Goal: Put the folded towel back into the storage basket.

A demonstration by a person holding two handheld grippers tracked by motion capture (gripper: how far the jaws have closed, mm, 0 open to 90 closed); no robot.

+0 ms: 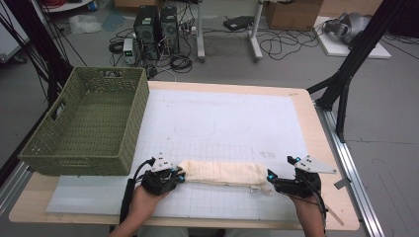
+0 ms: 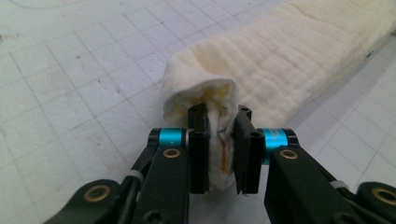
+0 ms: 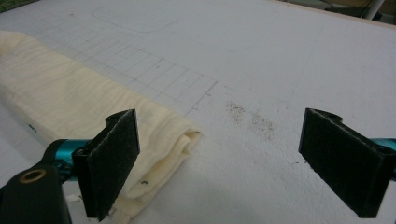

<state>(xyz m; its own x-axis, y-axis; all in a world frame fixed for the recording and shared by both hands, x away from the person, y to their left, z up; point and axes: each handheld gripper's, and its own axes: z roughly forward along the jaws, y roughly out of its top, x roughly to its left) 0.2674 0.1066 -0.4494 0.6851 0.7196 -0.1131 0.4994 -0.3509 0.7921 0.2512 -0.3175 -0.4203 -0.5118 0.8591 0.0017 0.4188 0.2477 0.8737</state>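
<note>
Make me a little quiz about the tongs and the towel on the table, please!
1. True or false: the left tongs pinch one end of the folded cream towel.
2. How do the right tongs stand: A) wide open beside the towel's other end, B) shut on the towel, C) inside the basket?
3. What green thing stands on the table's far left corner?

Key
1. True.
2. A.
3. The woven basket.

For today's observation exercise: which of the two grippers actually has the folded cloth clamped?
The left gripper: its fingers pinch the end of the cream folded cloth. The right gripper stands wide open beside the other end.
</note>
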